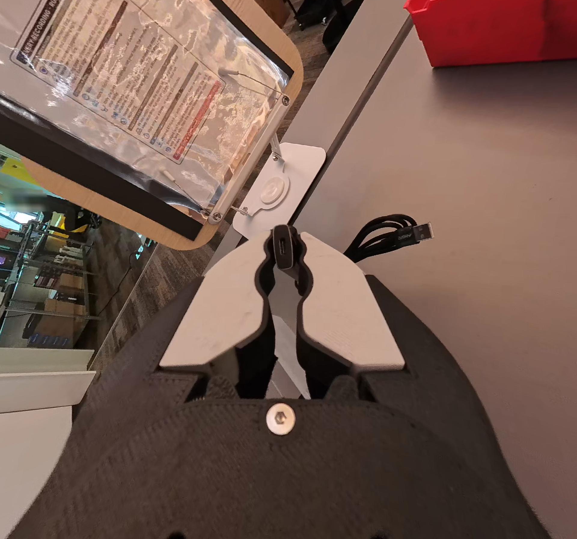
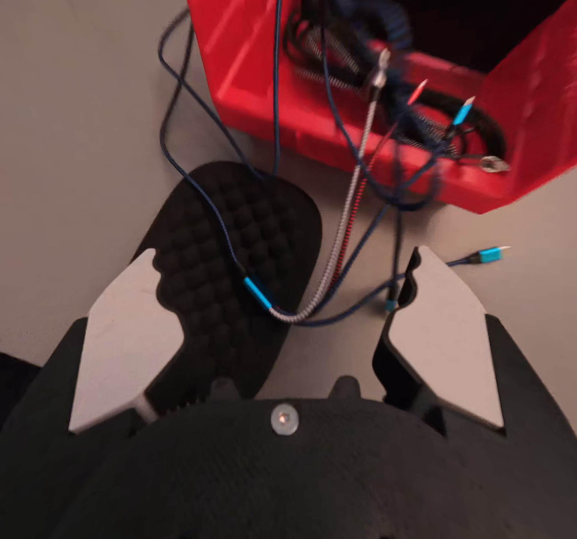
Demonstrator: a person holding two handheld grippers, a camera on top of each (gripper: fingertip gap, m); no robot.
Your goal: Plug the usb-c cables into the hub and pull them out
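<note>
- so, left wrist view: the left gripper point(image 1: 284, 248) is pinched on the hub point(image 1: 283, 249), a small dark block held at the very fingertips with one port facing the camera. it looks rigid, light and smooth-sided, so it could twist in the pinch when a plug is pushed in. just right of the fingers lies a bundled black cable point(image 1: 382, 235) with a flat metal plug, and far ahead to the right stands the red bin point(image 1: 493, 25).
- right wrist view, somewhat blurred: the right gripper point(image 2: 284, 274) is spread wide and holds nothing. between its fingers, on a black foam pad point(image 2: 237, 243), lies a blue-sleeved usb-c plug point(image 2: 258, 293) on a thin braided cable; another blue plug point(image 2: 487, 255) lies beyond the right finger. the cables are limp and tangled back into the bin, so the stiff sleeve is probably the place to grip.
</note>
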